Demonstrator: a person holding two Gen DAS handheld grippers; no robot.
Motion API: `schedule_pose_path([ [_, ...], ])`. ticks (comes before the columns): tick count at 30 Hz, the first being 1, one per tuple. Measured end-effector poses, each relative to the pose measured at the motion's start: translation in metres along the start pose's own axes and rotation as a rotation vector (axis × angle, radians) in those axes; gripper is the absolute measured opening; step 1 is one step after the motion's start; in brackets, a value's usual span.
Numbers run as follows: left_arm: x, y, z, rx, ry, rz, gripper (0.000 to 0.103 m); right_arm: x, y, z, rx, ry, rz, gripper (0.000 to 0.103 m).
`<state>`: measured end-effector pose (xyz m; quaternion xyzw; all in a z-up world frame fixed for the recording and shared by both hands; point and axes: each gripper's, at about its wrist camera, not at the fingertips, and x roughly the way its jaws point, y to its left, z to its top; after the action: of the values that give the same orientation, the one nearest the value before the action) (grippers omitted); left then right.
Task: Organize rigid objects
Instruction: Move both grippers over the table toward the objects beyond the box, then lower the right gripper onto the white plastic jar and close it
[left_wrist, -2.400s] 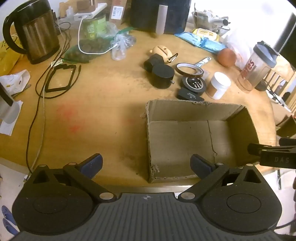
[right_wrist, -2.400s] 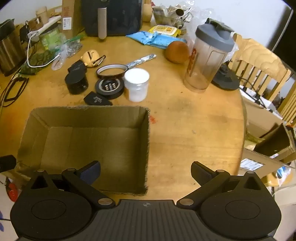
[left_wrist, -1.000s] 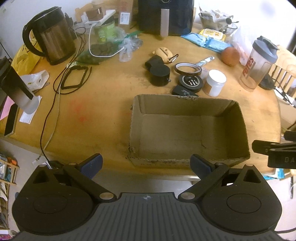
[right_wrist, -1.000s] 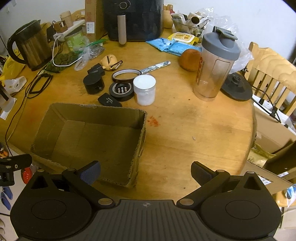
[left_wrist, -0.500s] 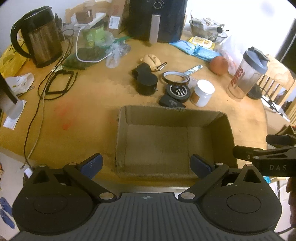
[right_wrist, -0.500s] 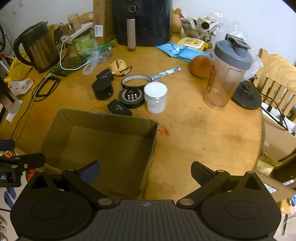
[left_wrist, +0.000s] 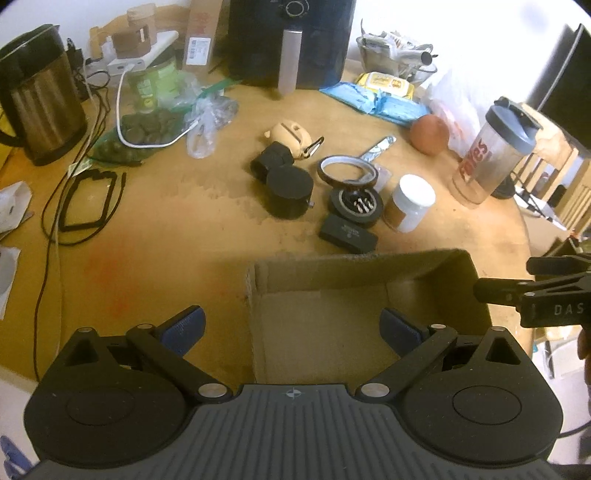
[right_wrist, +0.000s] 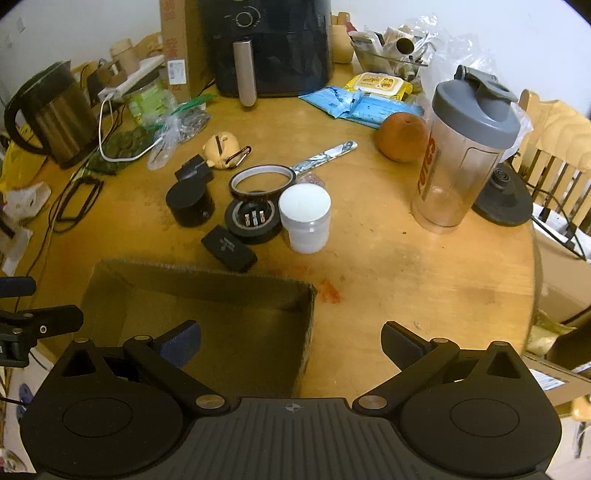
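Warm indoor light, blown-out glare at upper right of left view, strong fisheye edge bending, dark vignetted corners, mild softness.

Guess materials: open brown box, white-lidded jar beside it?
Open brown box: corrugated cardboard, matte; rough, frayed cut edges. White-lidded jar: likely plastic; smooth white lid, translucent frosted body in the right wrist view, a tan label or contents showing in the left wrist view.

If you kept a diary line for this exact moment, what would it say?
stage: before first pick | left gripper: open, holding nothing | right gripper: open, holding nothing | cardboard box: nothing inside | white jar: on table
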<state>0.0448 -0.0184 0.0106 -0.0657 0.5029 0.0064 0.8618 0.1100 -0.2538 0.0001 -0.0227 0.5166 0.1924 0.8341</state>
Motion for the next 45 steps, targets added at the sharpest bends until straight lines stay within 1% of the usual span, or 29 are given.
schedule_pose_path([
  [6,0.012,0.012,0.017,0.05,-0.012,-0.02,0.103,0.012,-0.005,0.019,0.023,-0.014,0.002,0.103],
  [11,0.018,0.021,0.024,0.062,-0.014,-0.066,0.103,0.021,-0.01,0.036,0.016,-0.033,0.0,0.103],
  [17,0.02,0.029,0.029,0.042,-0.028,-0.076,0.103,0.038,-0.016,0.056,-0.019,-0.05,-0.01,0.103],
  [20,0.019,0.032,0.03,0.019,-0.034,-0.069,0.103,0.048,-0.017,0.062,-0.039,-0.077,0.021,0.103],
  [22,0.019,0.035,0.031,-0.004,-0.029,-0.05,0.103,0.056,-0.017,0.066,-0.037,-0.087,0.042,0.102],
  [25,0.016,0.038,0.03,-0.028,-0.034,-0.027,0.103,0.07,-0.015,0.072,-0.052,-0.102,0.063,0.096],
  [29,0.012,0.04,0.027,-0.059,-0.037,0.005,0.103,0.089,-0.01,0.079,-0.089,-0.104,0.051,0.093],
  [34,0.007,0.041,0.022,-0.096,-0.037,0.042,0.103,0.112,-0.011,0.084,-0.106,-0.091,0.028,0.086],
  [37,0.005,0.04,0.019,-0.115,-0.035,0.06,0.103,0.124,-0.013,0.084,-0.099,-0.082,0.013,0.074],
  [38,0.005,0.038,0.018,-0.119,-0.035,0.064,0.103,0.128,-0.014,0.084,-0.091,-0.077,0.016,0.067],
  [39,0.004,0.037,0.017,-0.122,-0.035,0.069,0.103,0.131,-0.015,0.085,-0.087,-0.071,0.02,0.063],
  [41,0.002,0.033,0.016,-0.123,-0.037,0.078,0.103,0.135,-0.013,0.083,-0.092,-0.07,0.033,0.058],
  [45,-0.001,0.026,0.015,-0.122,-0.047,0.09,0.103,0.136,-0.003,0.081,-0.142,-0.081,-0.016,0.057],
])
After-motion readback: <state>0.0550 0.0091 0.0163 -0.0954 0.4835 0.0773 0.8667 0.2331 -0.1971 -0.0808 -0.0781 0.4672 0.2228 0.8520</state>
